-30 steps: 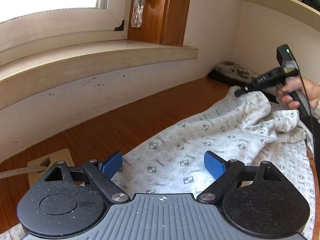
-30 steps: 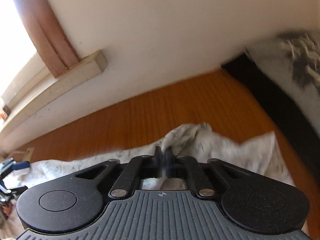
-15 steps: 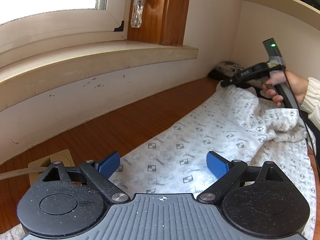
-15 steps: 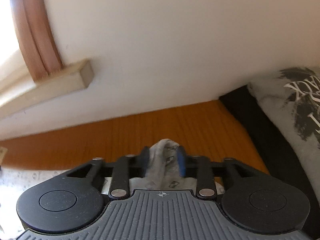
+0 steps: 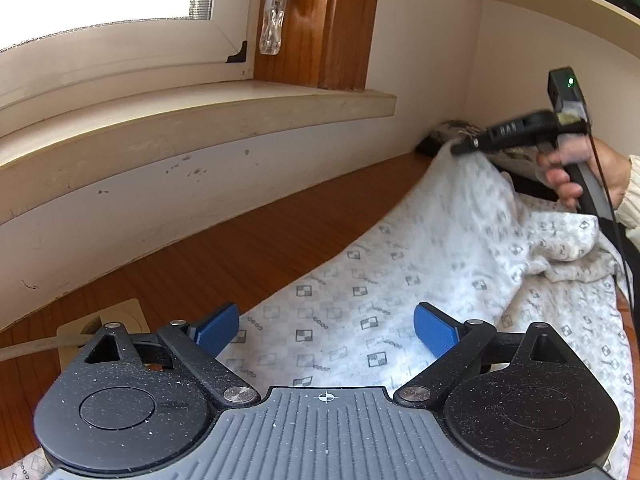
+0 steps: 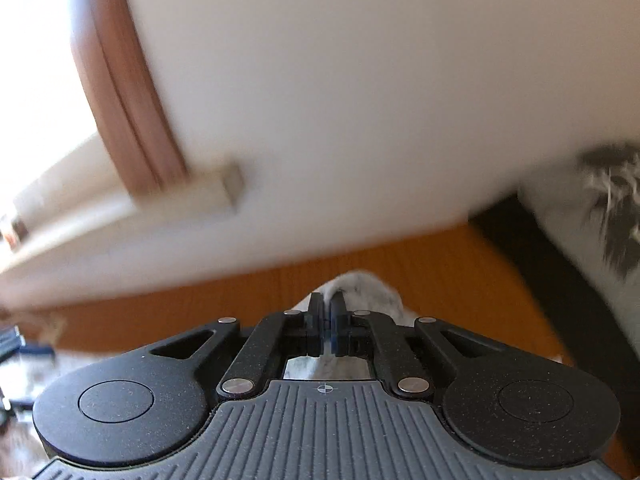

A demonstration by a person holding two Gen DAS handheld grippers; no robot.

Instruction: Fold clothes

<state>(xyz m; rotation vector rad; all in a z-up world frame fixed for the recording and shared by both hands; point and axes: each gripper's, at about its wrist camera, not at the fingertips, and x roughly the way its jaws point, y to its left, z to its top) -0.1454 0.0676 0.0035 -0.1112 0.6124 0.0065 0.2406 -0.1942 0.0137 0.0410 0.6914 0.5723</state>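
Since approx. half a sec. ago, the right gripper [image 6: 327,312] is seen re-closed on the garment's [image 5: 400,300] far edge: its jaws have just been closing, w/ a pinch of patterned cloth now clamped between them, where a wider bunch sat between parted pads before. Viewed from the left wrist, that gripper [image 5: 460,147] is also shown lifted slightly, the fabric drawn up into a peak beneath it.

Pictured: a white, check-printed garment spread along the wooden bench [image 5: 224,256] below the window sill [image 5: 200,120], its near portion lying flat, its far-right portion rumpled & raised. The hand [image 5: 576,176] on the right gripper's handle is visible beside the peak.

The left gripper [image 5: 327,330] is held wide open just above the flat near end of the cloth, blue pads [image 5: 218,325] well apart, nothing gripped. It is judged to be parked there so the near edge can be pinned or taken once the far edge is brought over.

The tight pinch at the far edge is probably kept so that a single layer, not a wad, is carried; the earlier re-grip fits that reading. A dark printed garment [image 6: 592,232] is seen lying further along the bench, near the wall, apart from the one in hand.

Folding is judged to be at an early stage: no crease is yet laid.
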